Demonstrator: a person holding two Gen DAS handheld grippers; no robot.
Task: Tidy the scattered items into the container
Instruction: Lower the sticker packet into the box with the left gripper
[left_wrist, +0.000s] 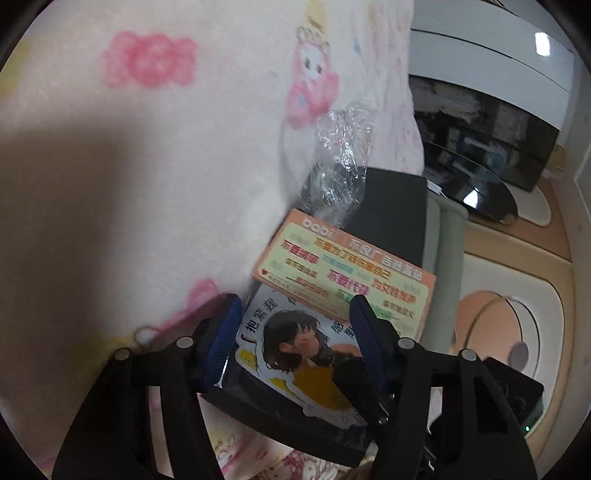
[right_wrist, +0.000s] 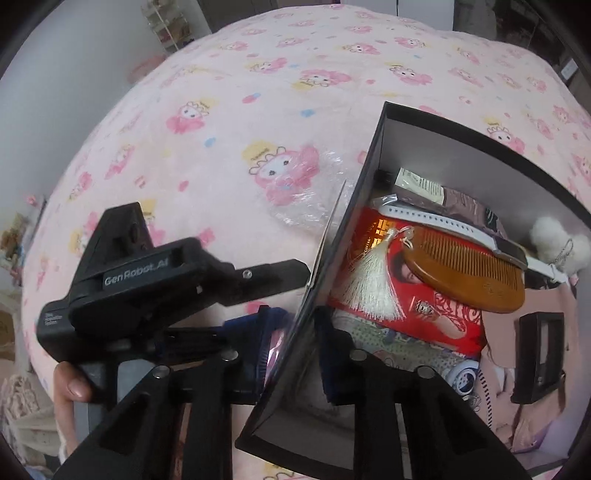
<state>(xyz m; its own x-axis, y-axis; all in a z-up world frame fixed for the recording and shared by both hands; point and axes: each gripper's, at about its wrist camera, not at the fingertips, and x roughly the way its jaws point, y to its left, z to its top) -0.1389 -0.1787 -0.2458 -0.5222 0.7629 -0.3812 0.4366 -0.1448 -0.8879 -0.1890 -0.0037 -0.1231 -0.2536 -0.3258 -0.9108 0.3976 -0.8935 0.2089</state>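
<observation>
The left claw (left_wrist: 295, 332) stands open over a small black box (left_wrist: 288, 402), its blue pads either side of a sticker sheet (left_wrist: 295, 354) showing a dark-haired cartoon girl. The pads do not seem to press on it, though the blur makes this hard to judge. A peach-edged card (left_wrist: 343, 273) with coloured print lies just above the sticker, overlapping it, and a crumpled piece of clear plastic wrap (left_wrist: 340, 162) sits beyond the card against the pink cartoon bedspread (left_wrist: 147, 147).

The right claw (right_wrist: 291, 343) is closed on the near wall of the black container (right_wrist: 332, 258), one pad outside the wall and one inside. The container rests on the bed and already holds a wooden comb (right_wrist: 465, 269) with a cream tassel (right_wrist: 373, 280), a red booklet (right_wrist: 424, 314), a white strap (right_wrist: 436, 221), a fluffy white pompom (right_wrist: 550, 240) and a small paper packet (right_wrist: 421, 184). In the right wrist view the left claw's black body (right_wrist: 147, 280) reaches toward the container's outer side, with a person's thumb (right_wrist: 72, 384) below it.
</observation>
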